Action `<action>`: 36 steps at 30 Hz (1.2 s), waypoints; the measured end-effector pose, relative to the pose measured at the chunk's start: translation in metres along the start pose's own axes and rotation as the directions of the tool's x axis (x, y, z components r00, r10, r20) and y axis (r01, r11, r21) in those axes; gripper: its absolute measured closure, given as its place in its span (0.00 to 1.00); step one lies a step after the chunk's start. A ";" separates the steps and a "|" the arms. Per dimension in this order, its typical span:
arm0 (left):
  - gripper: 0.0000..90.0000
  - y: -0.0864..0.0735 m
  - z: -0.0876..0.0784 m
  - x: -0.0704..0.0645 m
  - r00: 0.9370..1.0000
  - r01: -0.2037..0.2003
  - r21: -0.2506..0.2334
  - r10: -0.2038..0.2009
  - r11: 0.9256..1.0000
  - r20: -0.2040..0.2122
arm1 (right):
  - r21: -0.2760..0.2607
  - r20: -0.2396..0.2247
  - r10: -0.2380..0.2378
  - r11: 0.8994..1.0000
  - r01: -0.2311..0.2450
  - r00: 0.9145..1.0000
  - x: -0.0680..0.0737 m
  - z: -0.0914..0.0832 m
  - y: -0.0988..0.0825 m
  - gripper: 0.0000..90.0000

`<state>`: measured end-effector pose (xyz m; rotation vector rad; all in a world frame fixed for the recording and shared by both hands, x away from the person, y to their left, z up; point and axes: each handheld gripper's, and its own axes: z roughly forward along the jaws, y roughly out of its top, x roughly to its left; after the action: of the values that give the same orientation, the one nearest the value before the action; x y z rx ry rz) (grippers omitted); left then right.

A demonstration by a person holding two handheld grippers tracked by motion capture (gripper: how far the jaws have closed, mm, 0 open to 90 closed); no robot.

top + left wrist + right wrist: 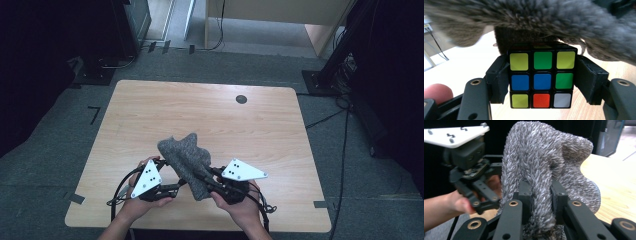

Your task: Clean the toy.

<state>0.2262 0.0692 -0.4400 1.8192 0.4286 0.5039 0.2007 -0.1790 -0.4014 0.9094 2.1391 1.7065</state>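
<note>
A Rubik's cube (541, 76) with yellow, green, blue, red and white stickers sits squeezed between the jaws of my left gripper (541, 75), which is shut on it. A fuzzy grey cloth (186, 155) drapes over the cube's far side and hides it in the high view. My right gripper (540, 195) is shut on a fold of that fuzzy grey cloth (541, 170). Both grippers meet under the cloth above the table's near edge: left gripper (175, 186), right gripper (205, 179). In the right gripper view the left gripper (471, 170) sits at the left, its jaws behind the cloth.
The wooden table (210, 115) has a small dark round grommet (241, 99) near its far edge. Grey carpet surrounds it, with black stands (320, 80) and cables at the far right and a dark cabinet (130, 25) at the far left.
</note>
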 end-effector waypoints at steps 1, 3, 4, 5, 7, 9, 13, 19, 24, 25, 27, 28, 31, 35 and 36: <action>0.39 0.001 -0.001 -0.001 1.000 -0.004 -0.006 0.004 1.000 0.006 | 0.014 0.002 -0.005 1.000 0.005 1.000 0.001 0.001 0.000 0.84; 0.39 0.002 -0.001 -0.002 1.000 -0.028 0.005 0.028 1.000 -0.009 | 0.015 0.009 0.014 1.000 -0.014 1.000 -0.005 0.003 -0.004 0.84; 0.39 0.002 -0.001 -0.002 0.999 -0.034 0.010 0.034 0.999 -0.012 | 0.018 0.019 0.030 0.999 -0.031 0.999 -0.008 0.003 -0.005 0.84; 0.39 0.002 -0.002 -0.002 0.999 -0.031 0.009 0.031 0.999 -0.011 | 0.029 0.060 0.039 0.999 -0.041 0.997 -0.014 0.002 -0.007 0.84; 0.39 0.002 -0.002 0.000 1.000 -0.015 -0.001 0.015 1.000 -0.001 | 0.040 0.127 0.054 0.997 -0.060 0.990 -0.023 -0.001 -0.009 0.84; 0.39 0.001 -0.002 0.000 1.000 -0.009 -0.007 0.009 1.000 -0.004 | 0.029 0.140 0.086 0.995 -0.091 0.986 -0.027 -0.004 -0.009 0.84; 0.39 0.000 0.001 -0.001 1.000 -0.007 0.010 0.007 1.000 0.003 | 0.000 0.062 0.045 0.999 -0.045 0.997 -0.011 -0.003 -0.003 0.83; 0.39 0.001 -0.001 -0.001 1.000 -0.014 0.011 0.014 1.000 0.001 | 0.025 0.051 -0.041 0.999 0.039 0.998 0.004 0.006 -0.004 0.84; 0.39 0.001 -0.002 0.001 1.000 -0.006 0.004 0.006 1.000 0.000 | 0.058 0.205 -0.005 0.998 -0.007 0.979 -0.019 0.002 -0.009 0.84; 0.39 0.000 -0.002 0.001 1.000 -0.005 0.008 0.005 1.000 0.001 | 0.076 0.235 -0.016 0.997 -0.002 0.972 -0.022 0.001 -0.009 0.84; 0.39 -0.001 -0.001 0.002 1.000 -0.002 0.010 0.002 1.000 0.006 | 0.078 0.239 -0.007 0.997 -0.012 0.971 -0.024 0.000 -0.009 0.83; 0.39 -0.001 -0.001 0.002 1.000 0.000 0.009 -0.001 1.000 0.008 | 0.071 0.233 -0.001 0.997 -0.016 0.973 -0.023 -0.001 -0.008 0.83; 0.39 0.000 -0.002 0.002 1.000 0.004 0.000 -0.004 1.000 0.011 | 0.036 0.200 -0.009 0.999 0.002 0.980 -0.016 -0.002 -0.005 0.83; 0.39 0.000 -0.003 0.004 1.000 0.019 -0.009 -0.019 1.000 0.019 | -0.011 0.107 -0.040 0.999 0.041 0.993 0.002 -0.002 0.002 0.84; 0.39 0.000 -0.003 0.004 1.000 0.021 -0.011 -0.020 1.000 0.021 | -0.013 0.083 -0.050 0.999 0.051 0.995 0.007 -0.001 0.003 0.84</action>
<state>0.2276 0.0739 -0.4385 1.8061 0.4293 0.4721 0.1959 -0.1752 -0.3973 0.8976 2.0760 1.6297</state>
